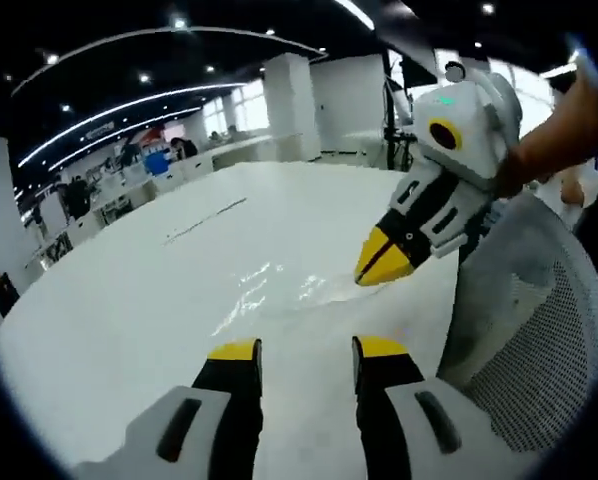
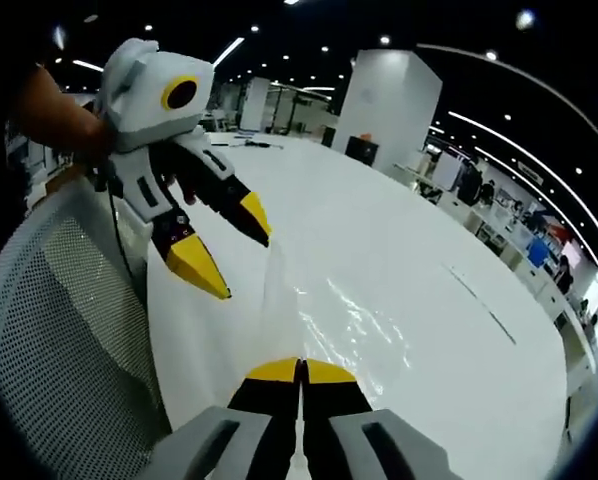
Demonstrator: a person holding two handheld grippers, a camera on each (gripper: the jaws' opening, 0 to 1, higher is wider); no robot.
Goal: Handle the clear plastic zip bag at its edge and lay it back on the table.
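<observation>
Plastic glints on the white surface (image 1: 129, 310): we see the clear zip bag (image 2: 364, 330) lying mostly flat, its near edge drawn up toward us. In the right gripper view our right hand-held gripper (image 2: 301, 372) has its yellow tips pressed together, and the bag's edge seems to run up into them, so we judge it is pinching that edge. In the left gripper view the same gripper comes in from the right with its tips meeting at the bag's shiny folds.

Our left hand-held gripper (image 1: 307, 350) is released, jaws standing apart above the surface just near the bag and touching nothing. In the right gripper view it hangs at the left, also spread. A mesh chair back (image 2: 64, 330) stands close by at the near edge of the surface.

We judge the handling step is under way, with the bag not fully laid down. Next, the right gripper should lower the edge flat and let go, without dragging the thin film into wrinkles.
</observation>
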